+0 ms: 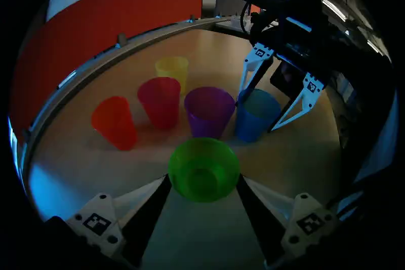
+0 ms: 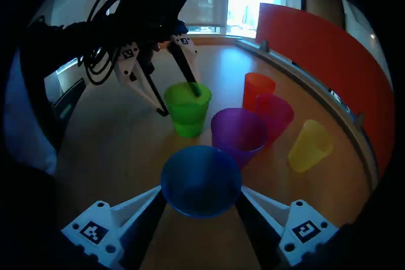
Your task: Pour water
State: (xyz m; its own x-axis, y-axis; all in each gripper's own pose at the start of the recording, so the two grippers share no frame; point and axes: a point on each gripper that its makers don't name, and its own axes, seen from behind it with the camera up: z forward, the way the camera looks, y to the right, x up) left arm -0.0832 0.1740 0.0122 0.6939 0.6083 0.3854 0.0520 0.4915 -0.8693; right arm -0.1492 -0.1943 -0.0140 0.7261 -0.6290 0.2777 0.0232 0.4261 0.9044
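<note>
Six cups on one table (image 1: 212, 49): a green cup (image 1: 203, 168), blue cup (image 1: 255, 115), purple cup (image 1: 208, 110), pink cup (image 1: 159, 100), orange cup (image 1: 115, 120), yellow cup (image 1: 172, 67). Two grippers: left gripper (image 1: 202, 181), right gripper (image 2: 201, 194).

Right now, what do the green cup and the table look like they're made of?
The green cup: likely thin translucent plastic, glossy; light glows through its wall. The table: looks like wood or wood-look laminate, smooth; tan surface with soft reflections.

The green cup (image 1: 203, 168) and blue cup (image 2: 201, 181) look like smooth, translucent plastic. The counter (image 1: 217, 52) is pale, smooth wood-grain with a soft sheen.
</note>
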